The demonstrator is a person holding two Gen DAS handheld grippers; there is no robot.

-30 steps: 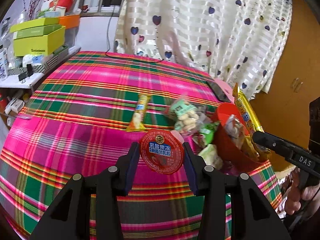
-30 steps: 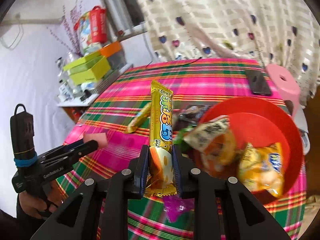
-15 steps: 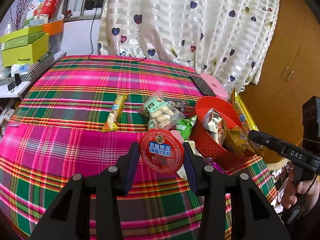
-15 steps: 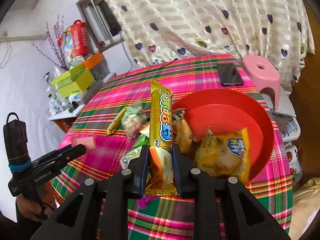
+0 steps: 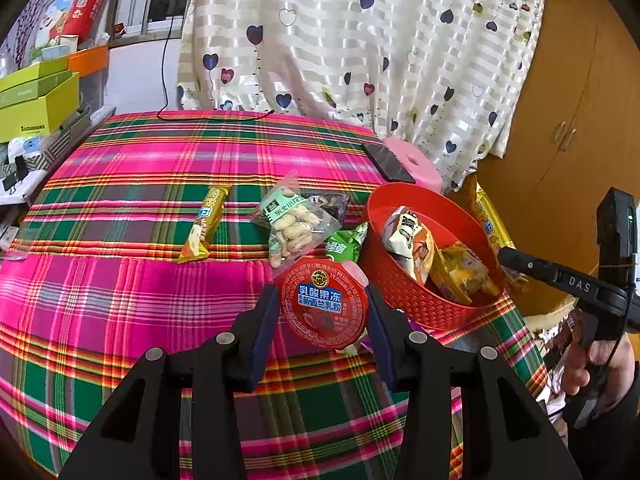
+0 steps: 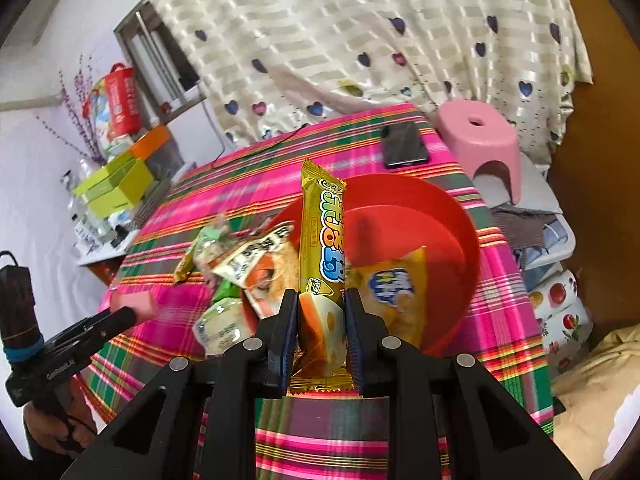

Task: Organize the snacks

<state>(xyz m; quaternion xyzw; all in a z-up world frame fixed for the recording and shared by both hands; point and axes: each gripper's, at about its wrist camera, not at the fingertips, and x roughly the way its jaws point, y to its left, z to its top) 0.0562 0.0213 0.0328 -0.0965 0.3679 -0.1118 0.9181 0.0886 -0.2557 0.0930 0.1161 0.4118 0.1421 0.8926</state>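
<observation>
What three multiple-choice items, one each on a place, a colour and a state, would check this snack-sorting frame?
1. Where does the black phone lie?
A. in the basket
B. on the plaid tablecloth, beyond the basket
C. on the pink stool

2. What colour is the basket?
A. red
B. green
C. yellow

3. What do the left tongs hold?
A. nothing
B. the peanut bag
C. a red-lidded jelly cup

Answers:
1 B: the phone rests on the tablecloth near its far edge.
2 A: its ribbed wall and rim are red.
3 C: both fingers press the cup's sides, while the peanut bag lies on the cloth.
</observation>
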